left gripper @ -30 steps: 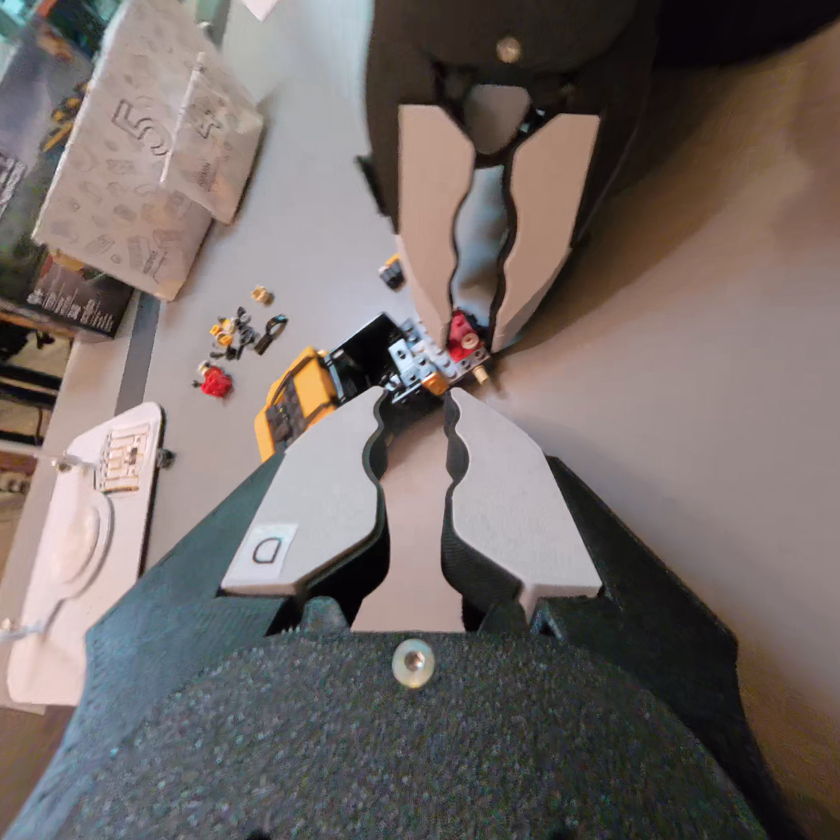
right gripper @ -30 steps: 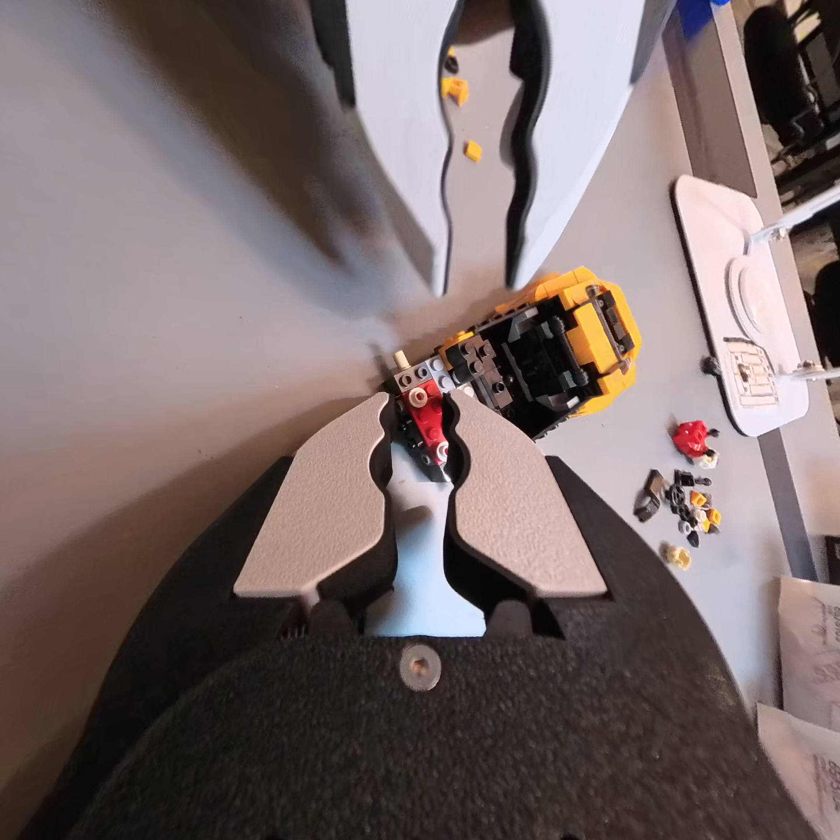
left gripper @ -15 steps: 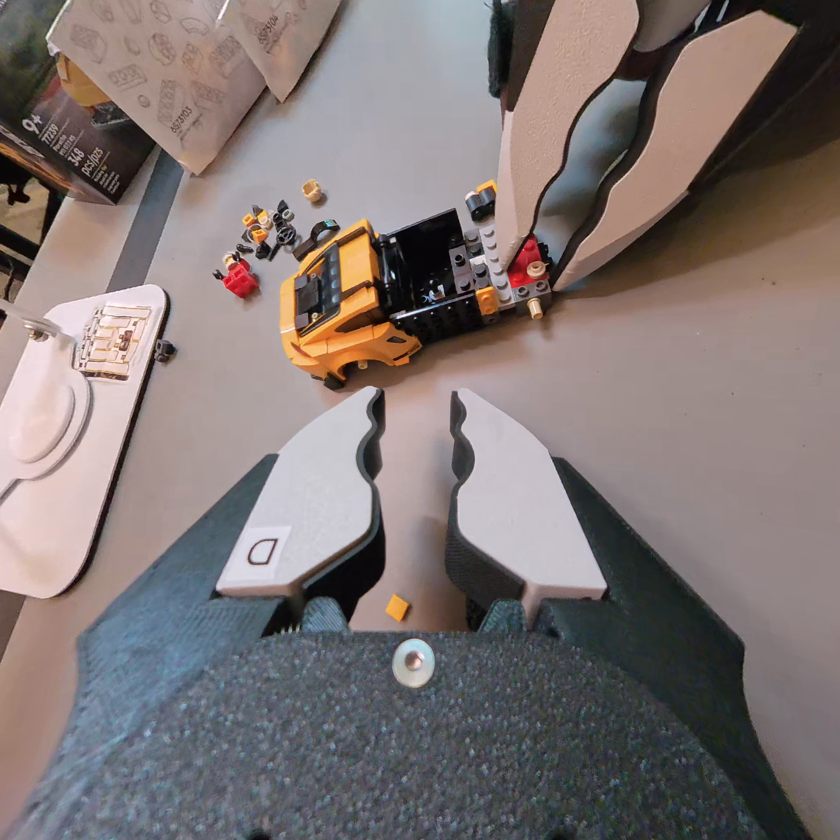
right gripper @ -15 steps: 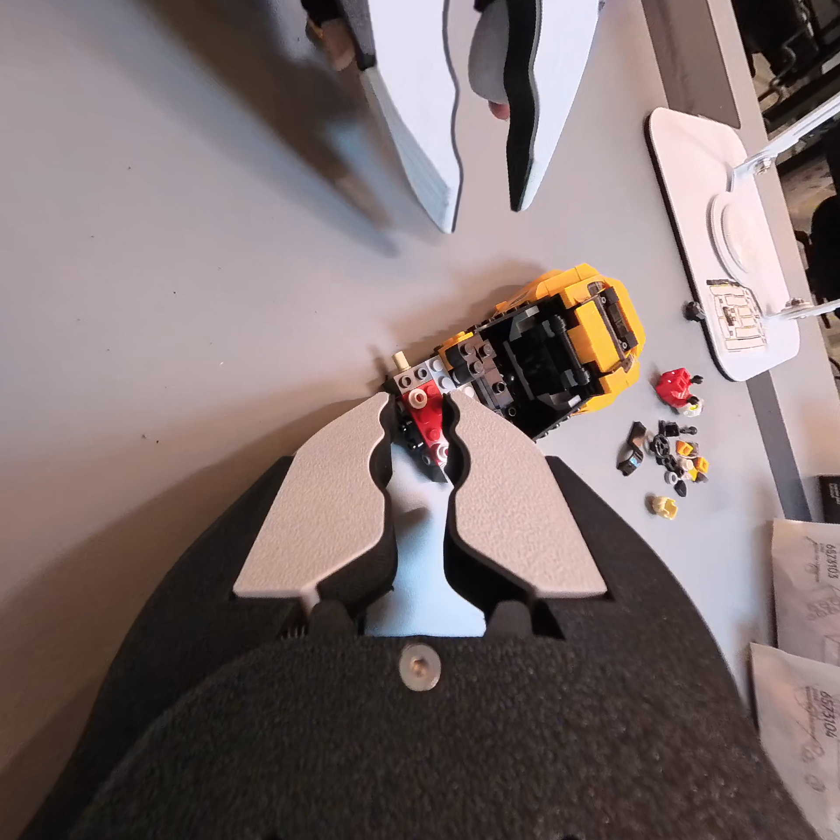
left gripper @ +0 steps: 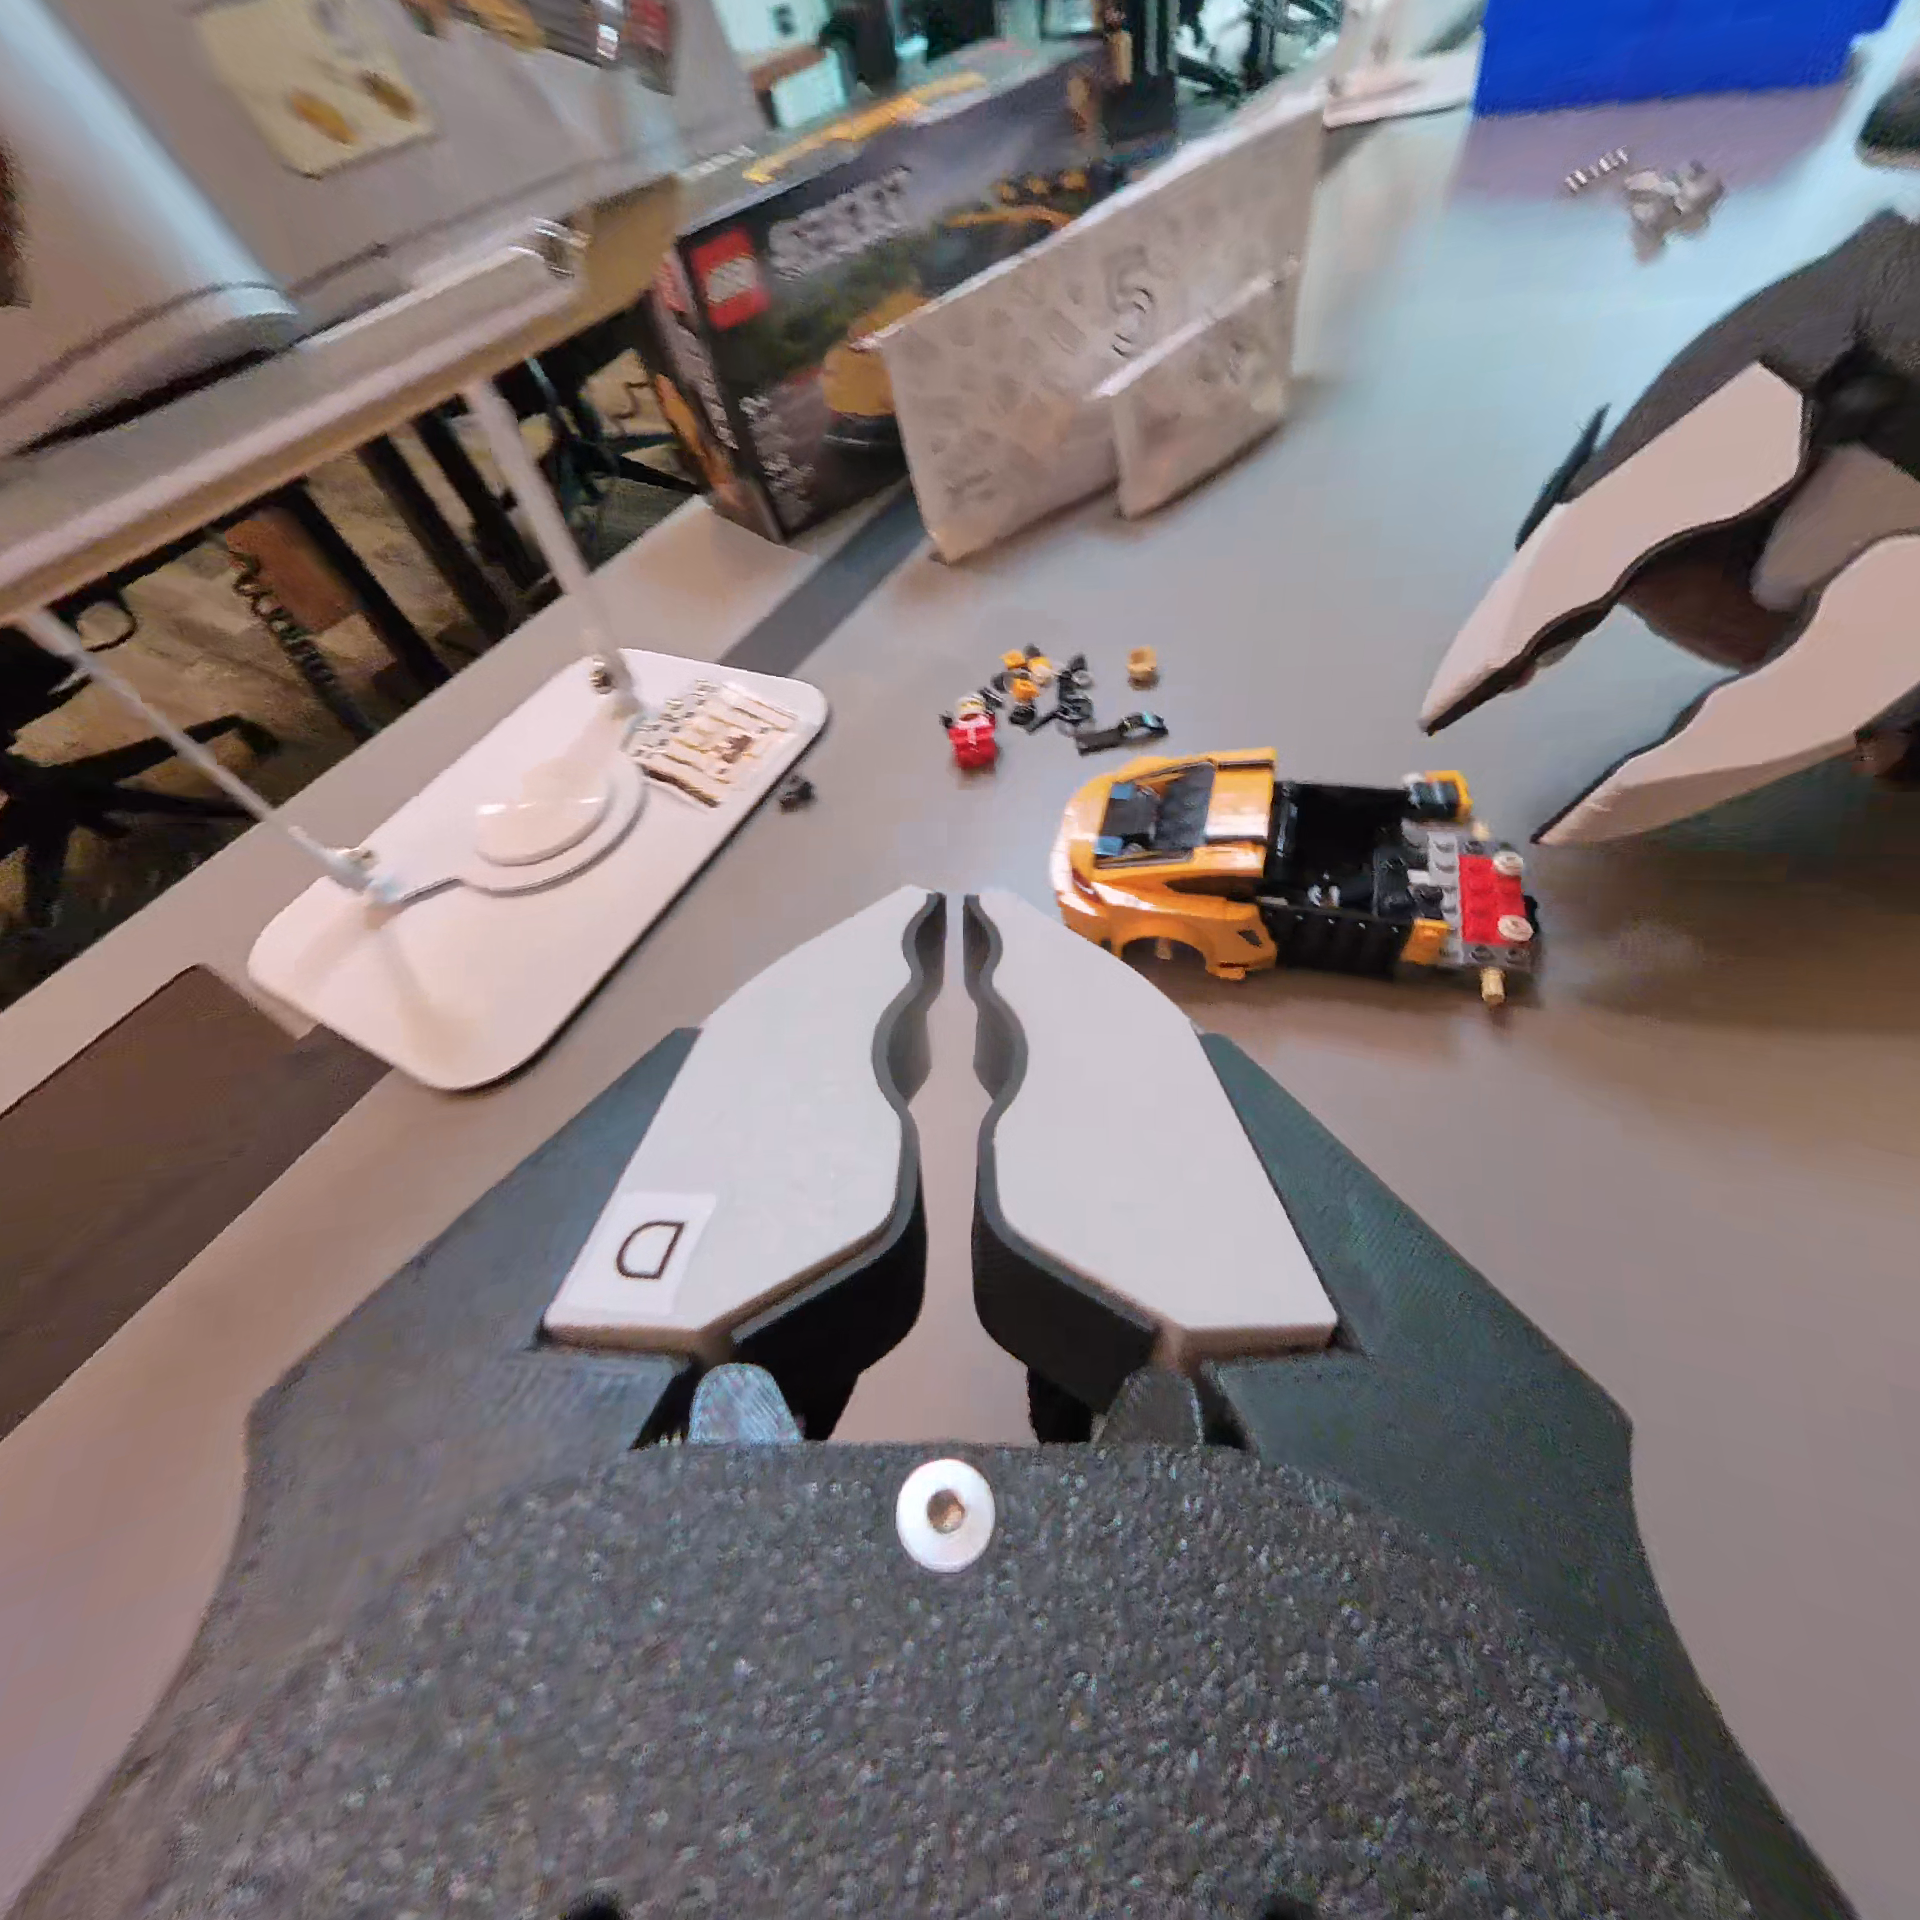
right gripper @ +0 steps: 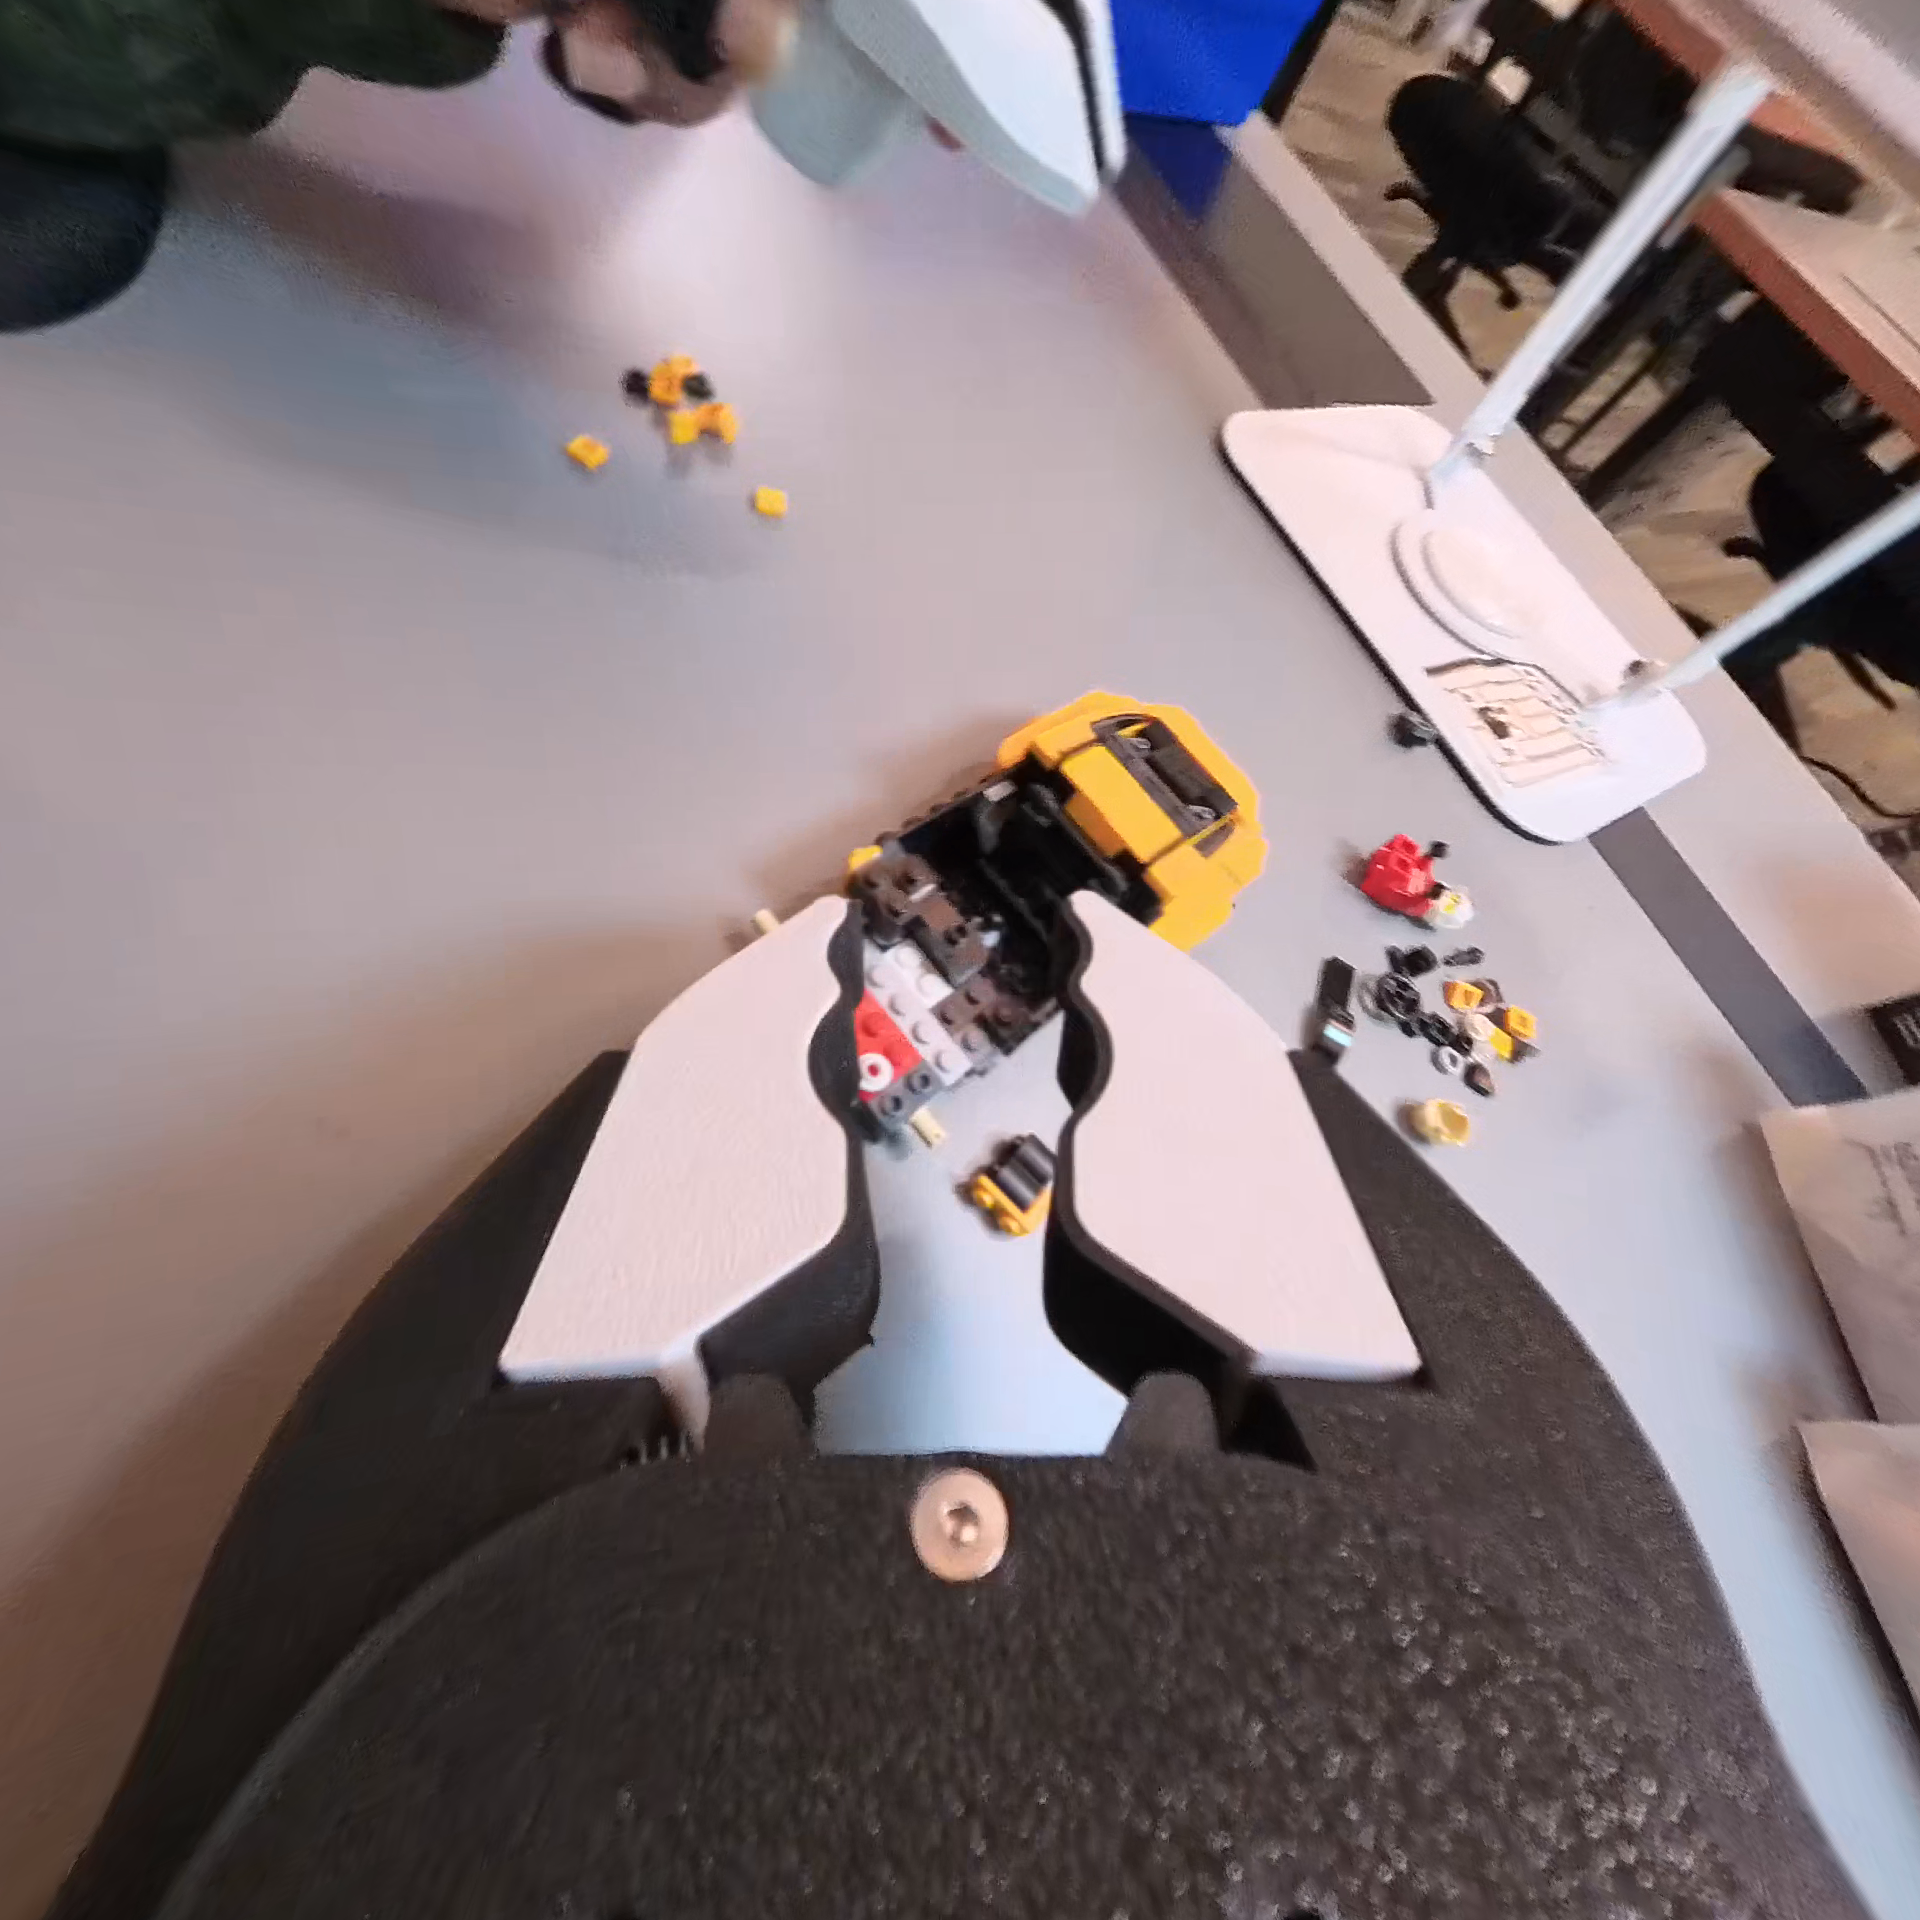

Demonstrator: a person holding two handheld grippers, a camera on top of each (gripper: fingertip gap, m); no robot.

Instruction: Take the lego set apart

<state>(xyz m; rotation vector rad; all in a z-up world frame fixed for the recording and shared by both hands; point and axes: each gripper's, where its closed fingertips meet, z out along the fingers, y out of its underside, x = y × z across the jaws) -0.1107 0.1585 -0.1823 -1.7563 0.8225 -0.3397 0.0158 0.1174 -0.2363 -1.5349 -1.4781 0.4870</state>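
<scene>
The yellow and black lego car point(left gripper: 1174, 862) stands on the grey table, partly stripped, with a red brick point(left gripper: 1486, 883) on its grey rear end. My left gripper point(left gripper: 954, 906) is shut and empty, pulled back short of the car's nose. My right gripper point(left gripper: 1486, 779) is open and hovers just off the car's rear. In the right wrist view the car point(right gripper: 1143, 800) lies under the open right gripper point(right gripper: 961, 920), with its red brick point(right gripper: 883, 1034) between the fingers and not gripped. The left gripper point(right gripper: 977, 94) shows far off at the top.
Loose pieces lie around: a black and orange pile point(right gripper: 1444, 1008), a red piece point(right gripper: 1403, 878), yellow bits point(right gripper: 675, 416), a small yellow-black part point(right gripper: 1013, 1184). A white lamp base point(left gripper: 540, 852), the set's box point(left gripper: 831, 291) and paper bags point(left gripper: 1091, 395) line the table's edge. Left tips to right tips: about 15 cm. My right tips are roughly 15 cm from the red piece point(right gripper: 1403, 878). My left wrist view point(left gripper: 982, 737) looks at it from another angle.
My left gripper drew back from the car and closed. My right gripper let go of the car's red rear part, opened wide and lifted away.
</scene>
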